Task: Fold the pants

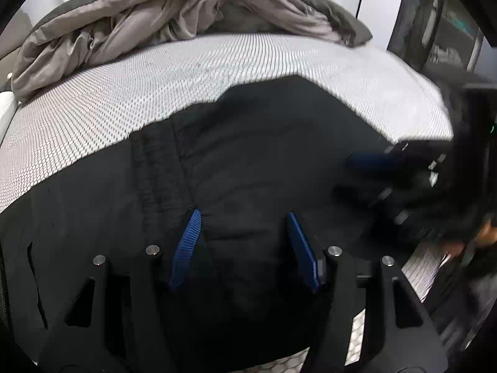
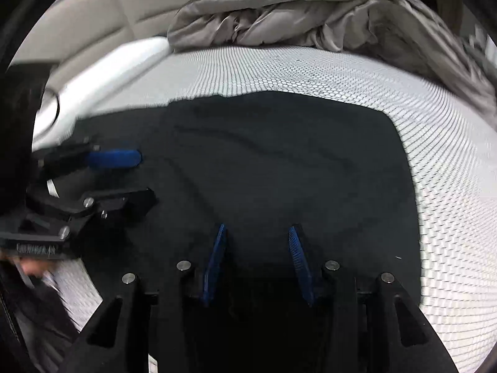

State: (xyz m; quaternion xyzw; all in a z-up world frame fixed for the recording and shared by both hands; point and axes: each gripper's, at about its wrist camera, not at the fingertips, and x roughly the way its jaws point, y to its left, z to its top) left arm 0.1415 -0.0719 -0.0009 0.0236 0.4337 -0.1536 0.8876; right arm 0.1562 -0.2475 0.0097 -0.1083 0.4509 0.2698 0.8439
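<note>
Honeycomb-patterned white mattress (image 1: 130,93) bears the black pants (image 1: 254,143), spread flat and partly folded, a taupe duvet (image 1: 149,21) bunched beyond. Left gripper (image 1: 243,217) and right gripper (image 2: 257,231) hover over the cloth, jaws parted, holding nothing. Next, probably, each must pinch an edge for another fold.

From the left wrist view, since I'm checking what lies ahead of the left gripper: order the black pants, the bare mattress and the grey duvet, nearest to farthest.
1. Black pants: directly under and between the left gripper's open fingers.
2. Mattress: the white dotted strip beyond the pants' far edge.
3. Grey duvet: bunched at the far side of the mattress.
</note>
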